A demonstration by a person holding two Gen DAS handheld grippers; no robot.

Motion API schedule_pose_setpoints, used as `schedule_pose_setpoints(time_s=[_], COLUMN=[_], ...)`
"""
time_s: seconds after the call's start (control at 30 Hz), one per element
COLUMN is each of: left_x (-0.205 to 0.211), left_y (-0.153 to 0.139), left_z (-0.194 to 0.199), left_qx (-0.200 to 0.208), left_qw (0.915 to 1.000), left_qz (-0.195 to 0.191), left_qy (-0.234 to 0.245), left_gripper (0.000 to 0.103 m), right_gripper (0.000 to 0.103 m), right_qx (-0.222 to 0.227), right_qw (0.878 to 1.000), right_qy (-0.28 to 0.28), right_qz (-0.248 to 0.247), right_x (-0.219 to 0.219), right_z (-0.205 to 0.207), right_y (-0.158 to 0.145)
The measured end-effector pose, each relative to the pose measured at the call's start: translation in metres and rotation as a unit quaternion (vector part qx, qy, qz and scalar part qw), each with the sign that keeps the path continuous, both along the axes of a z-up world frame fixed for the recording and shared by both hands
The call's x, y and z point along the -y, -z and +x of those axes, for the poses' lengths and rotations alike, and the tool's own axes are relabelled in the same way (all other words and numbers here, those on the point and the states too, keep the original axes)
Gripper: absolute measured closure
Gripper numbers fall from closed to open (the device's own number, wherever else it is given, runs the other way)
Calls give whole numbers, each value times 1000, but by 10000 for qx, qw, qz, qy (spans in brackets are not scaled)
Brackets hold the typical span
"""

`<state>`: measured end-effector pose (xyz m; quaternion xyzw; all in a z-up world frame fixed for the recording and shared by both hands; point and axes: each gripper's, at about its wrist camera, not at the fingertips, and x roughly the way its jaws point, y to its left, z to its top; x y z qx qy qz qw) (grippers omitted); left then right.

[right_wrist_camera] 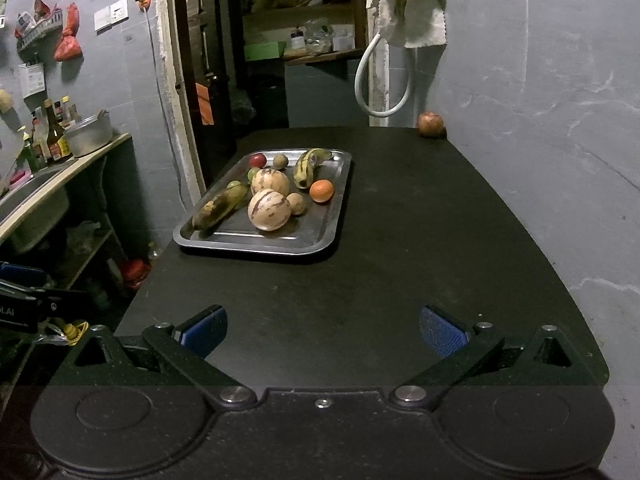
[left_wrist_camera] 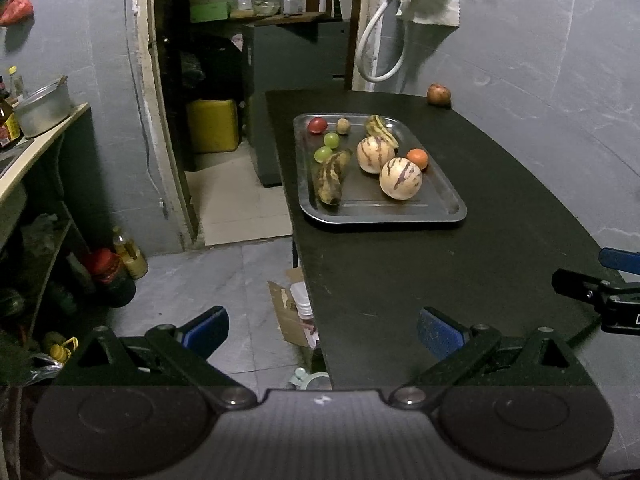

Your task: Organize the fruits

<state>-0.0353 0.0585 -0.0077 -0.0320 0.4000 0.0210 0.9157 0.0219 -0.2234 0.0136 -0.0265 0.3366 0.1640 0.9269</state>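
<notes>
Both the left gripper (left_wrist_camera: pixel 322 330) and right gripper (right_wrist_camera: pixel 323 330) hover wide open and empty over the black table (right_wrist_camera: pixel 380 280), well short of the rectangular metal tray (right_wrist_camera: pixel 320 240) of mixed fruits, while a lone reddish apple (right_wrist_camera: pixel 431 123) sits at the table's far edge.

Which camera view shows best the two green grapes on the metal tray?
The left wrist view: both green grapes lie in the open on the metal tray, beside a banana. In the right wrist view they are mostly hidden behind the striped melons and a banana.
</notes>
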Motion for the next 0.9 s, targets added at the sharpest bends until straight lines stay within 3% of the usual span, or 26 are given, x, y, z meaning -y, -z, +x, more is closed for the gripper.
schedule_pose_setpoints(time_s=[0.9], left_x=[-2], left_y=[1], left_z=[0], left_qx=[-15], left_qw=[10000], left_qz=[-2], left_qy=[-25], left_gripper=[1], right_gripper=[1], right_qx=[-61], right_qw=[10000], right_qy=[62], right_qz=[-14], right_x=[-1], right_z=[2], right_y=[1])
